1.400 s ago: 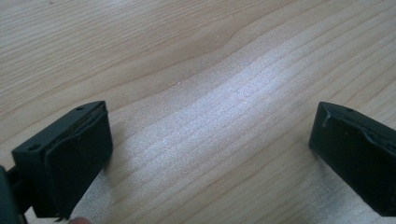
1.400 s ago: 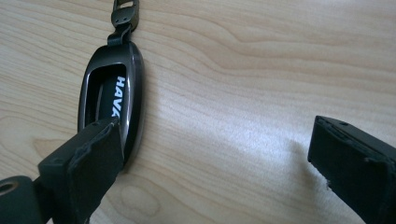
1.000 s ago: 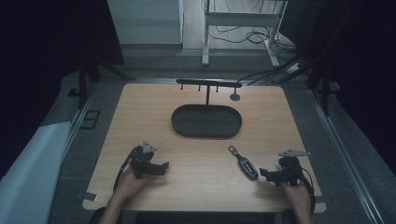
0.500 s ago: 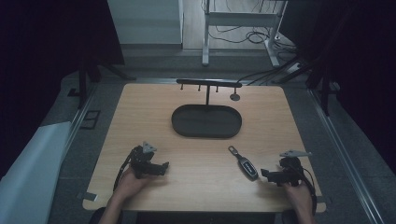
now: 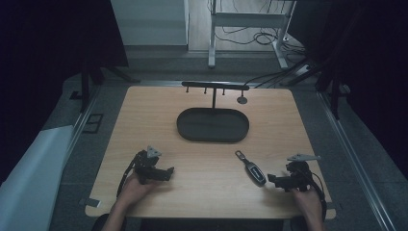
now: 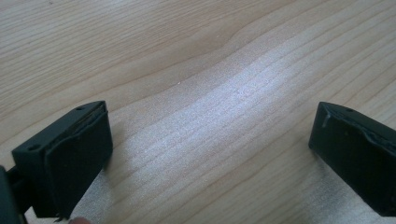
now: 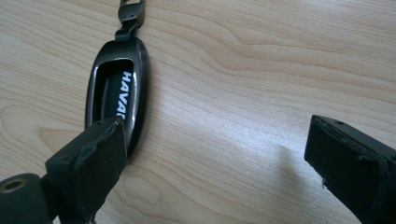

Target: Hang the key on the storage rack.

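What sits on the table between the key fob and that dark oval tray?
Nothing: in the high view the stretch of wooden table between the key fob and the oval tray is bare.

- Through the left gripper view I saw the left tongs (image 6: 210, 154) low over the tabletop (image 6: 201, 70), their two black jaws spread wide apart.
- Nothing sat between the jaws; I saw bare light wood there, the grain running at a slant.
- One jaw rose at the lower left, the other at the lower right, each throwing a soft shadow on the wood.
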